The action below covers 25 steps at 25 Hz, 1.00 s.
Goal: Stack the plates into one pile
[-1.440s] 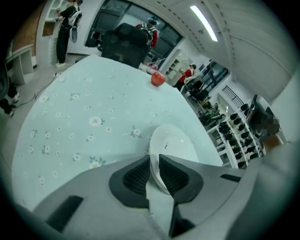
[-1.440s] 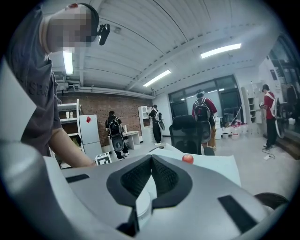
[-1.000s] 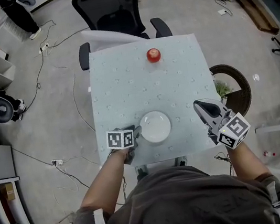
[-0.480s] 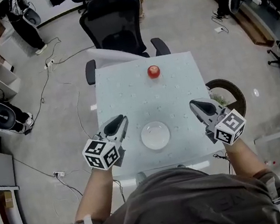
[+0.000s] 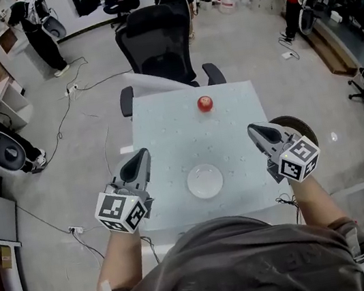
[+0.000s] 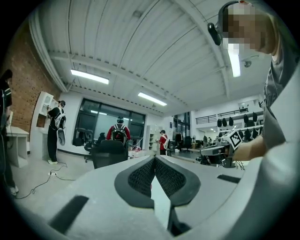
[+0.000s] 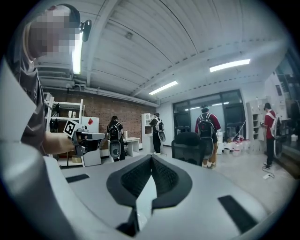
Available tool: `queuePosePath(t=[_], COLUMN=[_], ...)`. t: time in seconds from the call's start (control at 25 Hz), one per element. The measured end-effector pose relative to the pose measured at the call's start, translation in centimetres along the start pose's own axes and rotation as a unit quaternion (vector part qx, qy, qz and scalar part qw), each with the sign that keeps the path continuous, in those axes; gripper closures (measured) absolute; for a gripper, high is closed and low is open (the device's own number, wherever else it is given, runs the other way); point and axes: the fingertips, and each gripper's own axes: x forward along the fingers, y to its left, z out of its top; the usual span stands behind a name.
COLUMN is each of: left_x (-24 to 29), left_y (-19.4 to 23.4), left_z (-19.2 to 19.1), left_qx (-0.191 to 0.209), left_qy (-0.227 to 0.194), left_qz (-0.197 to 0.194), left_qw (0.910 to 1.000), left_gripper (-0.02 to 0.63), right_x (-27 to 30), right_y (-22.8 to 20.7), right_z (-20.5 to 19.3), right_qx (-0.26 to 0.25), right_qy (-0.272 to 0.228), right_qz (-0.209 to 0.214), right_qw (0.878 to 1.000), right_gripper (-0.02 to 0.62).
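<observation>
A white plate pile (image 5: 205, 180) rests near the front edge of the pale blue table (image 5: 166, 130); how many plates it holds I cannot tell. My left gripper (image 5: 140, 158) hovers above the table's left edge, well apart from the plates. Its jaws have just been closing with nothing between them, and in the left gripper view (image 6: 153, 160) the pads meet. My right gripper (image 5: 256, 129) hangs over the table's right edge, also shut and empty, as the right gripper view (image 7: 151, 159) shows. Both grippers point level out into the room.
A red apple (image 5: 205, 103) sits at the table's far side. A black office chair (image 5: 165, 37) stands behind the table, and a round dark basket (image 5: 299, 126) is on the floor to its right. People stand at the room's far end.
My left gripper has left the plate's left rim, risen high and swung outward, its jaws closing empty. The right gripper has risen a little. The plates have not moved.
</observation>
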Motion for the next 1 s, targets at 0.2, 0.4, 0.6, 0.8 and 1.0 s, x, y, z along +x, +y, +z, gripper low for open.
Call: queuePosePath(t=[0.2,0.4,0.6,0.8,1.0], left_x=[-0.6,-0.6,-0.6,-0.6,-0.5], left_y=[-0.2,-0.6,-1.2,-1.3,-1.4], left_z=[-0.1,-0.2,0.0,-0.3,-0.2], left_qx=[-0.002,-0.009,-0.002,0.002,0.002], left_qy=[0.0,0.001,0.003,0.006,0.007], left_qz=[0.0,-0.004,-0.008,-0.01,-0.013], left_qw=[1.0,1.0,1.0,0.9999,0.9999], left_gripper=[0.6,0.6,0.6,0.6,0.6], right_x=[-0.1,-0.2,-0.7,-0.7,-0.6], right_y=[-0.1,-0.1,0.1,0.1,0.3], right_z=[0.4,0.3,0.3,0.0,0.0], right_qx=[0.006,0.006,-0.003,-0.008,-0.008], right_qy=[-0.004,-0.004,0.0,0.003,0.005], right_qz=[-0.005,-0.005,-0.006,-0.009,-0.006], right_qw=[1.0,1.0,1.0,1.0,1.0], right_gripper=[0.603,0.603,0.604,0.604,0.604])
